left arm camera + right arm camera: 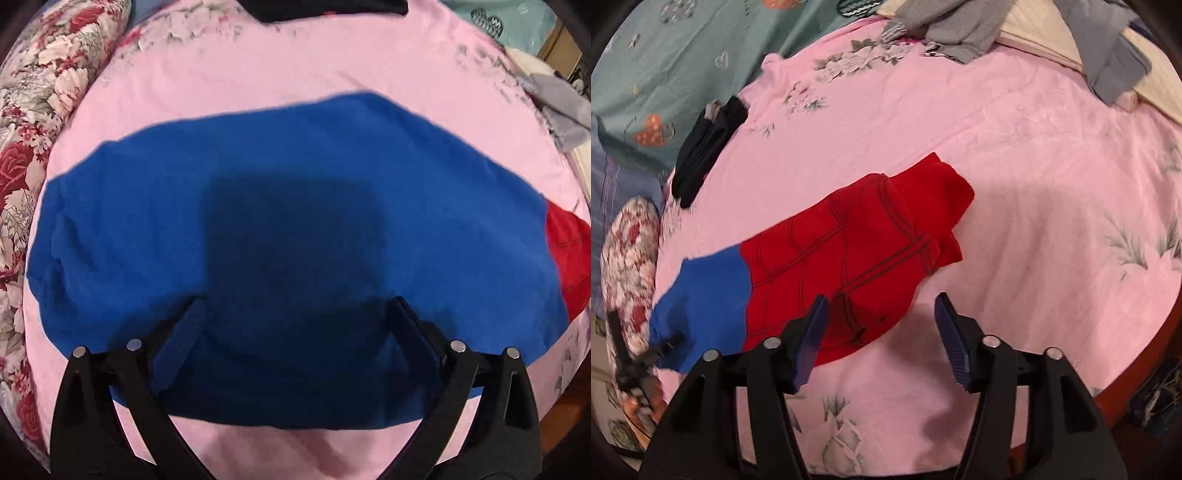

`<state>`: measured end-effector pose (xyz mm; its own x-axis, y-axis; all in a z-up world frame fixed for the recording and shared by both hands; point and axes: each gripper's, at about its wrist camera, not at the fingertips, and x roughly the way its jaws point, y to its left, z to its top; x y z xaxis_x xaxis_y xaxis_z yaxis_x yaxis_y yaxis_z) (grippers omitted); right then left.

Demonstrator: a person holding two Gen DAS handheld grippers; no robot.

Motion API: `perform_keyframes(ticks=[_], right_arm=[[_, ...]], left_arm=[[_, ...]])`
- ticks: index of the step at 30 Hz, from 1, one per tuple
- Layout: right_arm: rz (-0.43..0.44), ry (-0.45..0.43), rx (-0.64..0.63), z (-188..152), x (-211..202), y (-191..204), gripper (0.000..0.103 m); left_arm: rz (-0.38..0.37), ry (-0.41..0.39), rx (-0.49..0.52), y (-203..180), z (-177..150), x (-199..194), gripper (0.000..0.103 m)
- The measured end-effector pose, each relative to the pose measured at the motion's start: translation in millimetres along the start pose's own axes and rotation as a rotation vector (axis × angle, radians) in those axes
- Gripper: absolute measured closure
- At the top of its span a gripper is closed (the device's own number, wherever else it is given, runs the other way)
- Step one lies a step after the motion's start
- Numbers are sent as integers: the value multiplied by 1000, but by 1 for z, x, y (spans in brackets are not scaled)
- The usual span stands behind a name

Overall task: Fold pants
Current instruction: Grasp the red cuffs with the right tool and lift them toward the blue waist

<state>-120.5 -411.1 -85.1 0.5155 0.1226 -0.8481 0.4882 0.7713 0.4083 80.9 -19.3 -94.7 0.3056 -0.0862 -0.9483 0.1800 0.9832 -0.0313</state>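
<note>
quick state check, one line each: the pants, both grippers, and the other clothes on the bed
blue and red pants: lying flat on the pink bedsheet, red end folded over
left gripper: open, over the blue part, gripping nothing
right gripper: open, at the red end, gripping nothing
black garment: folded, lying at the sheet's edge
grey clothes: unfolded, piled

Pink bed sheet point(1015, 155) carries red-blue pants point(849, 251), black garment point(705, 151).
</note>
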Motion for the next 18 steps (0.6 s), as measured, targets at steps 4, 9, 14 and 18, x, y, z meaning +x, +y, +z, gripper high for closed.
perform_keyframes(ticks=[4, 9, 14, 18], right_arm=[[-18, -70, 36, 13, 12, 0, 37], [-41, -82, 92, 26, 20, -2, 76], [16, -140, -24, 34, -18, 48, 80], [110, -143, -183, 32, -37, 119, 78]], left_arm=[[-23, -3, -48, 20, -1, -1, 3], [-87, 4, -73, 37, 0, -4, 3], [-172, -3, -116, 49, 0, -18, 3], [-224, -45, -167, 61, -9, -42, 3]])
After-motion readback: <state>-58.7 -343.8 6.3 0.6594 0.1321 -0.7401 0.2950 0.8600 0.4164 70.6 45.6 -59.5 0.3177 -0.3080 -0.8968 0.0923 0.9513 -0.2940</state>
